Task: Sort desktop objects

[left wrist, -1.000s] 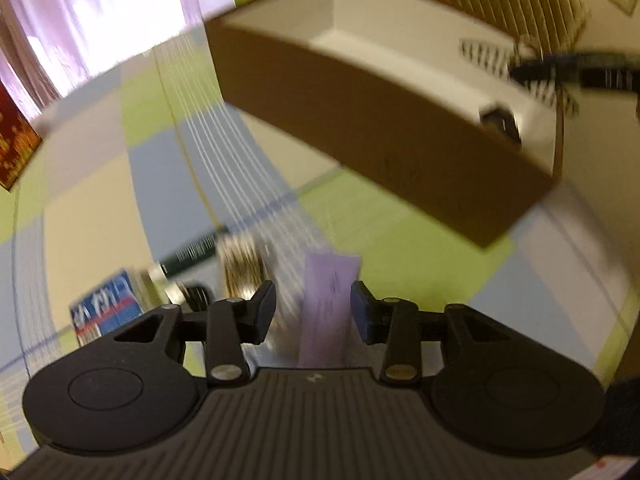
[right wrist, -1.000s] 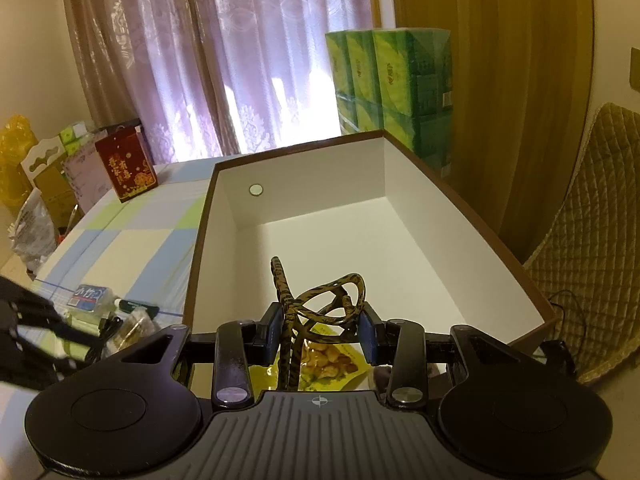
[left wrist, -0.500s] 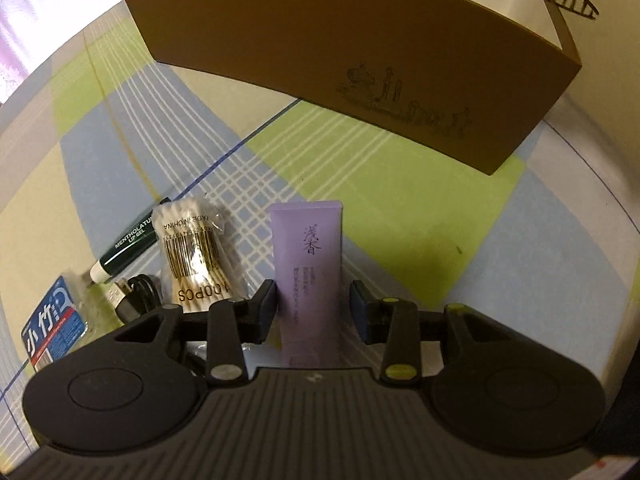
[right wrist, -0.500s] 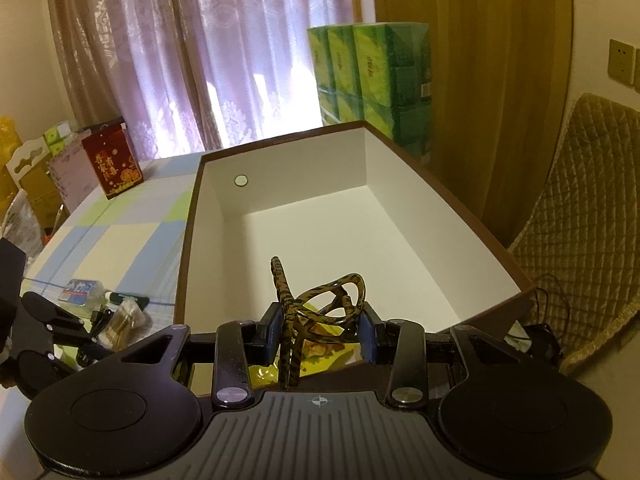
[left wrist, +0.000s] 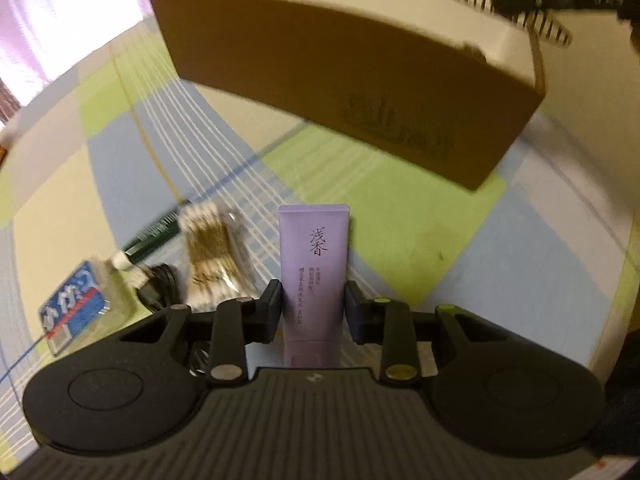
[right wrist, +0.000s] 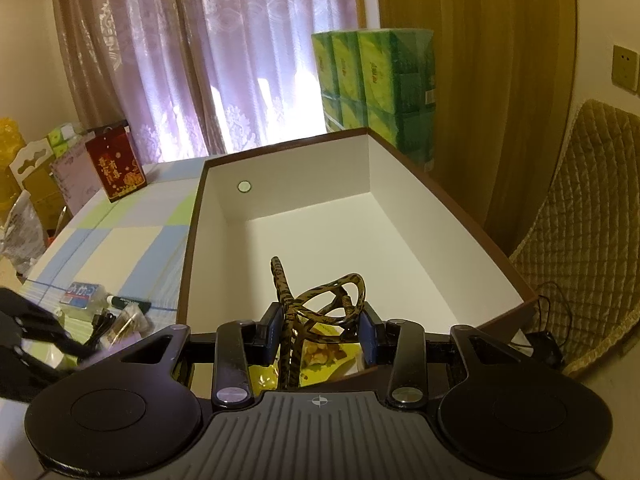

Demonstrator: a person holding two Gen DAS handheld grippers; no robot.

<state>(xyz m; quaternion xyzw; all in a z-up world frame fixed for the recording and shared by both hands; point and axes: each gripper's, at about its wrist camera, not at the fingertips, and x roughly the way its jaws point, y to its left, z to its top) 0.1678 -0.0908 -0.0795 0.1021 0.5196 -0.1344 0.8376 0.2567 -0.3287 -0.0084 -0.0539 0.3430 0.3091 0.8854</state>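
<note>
Now left gripper (left wrist: 313,310) closing around purple tube (left wrist: 313,264) marked 浅香; right gripper (right wrist: 319,333) clamps patterned glasses (right wrist: 320,300).

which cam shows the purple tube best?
Left wrist: the purple tube stands sharp and centred between the left gripper jaws, which have just been closing, label readable. The right wrist view shows no clear sight of it.
</note>
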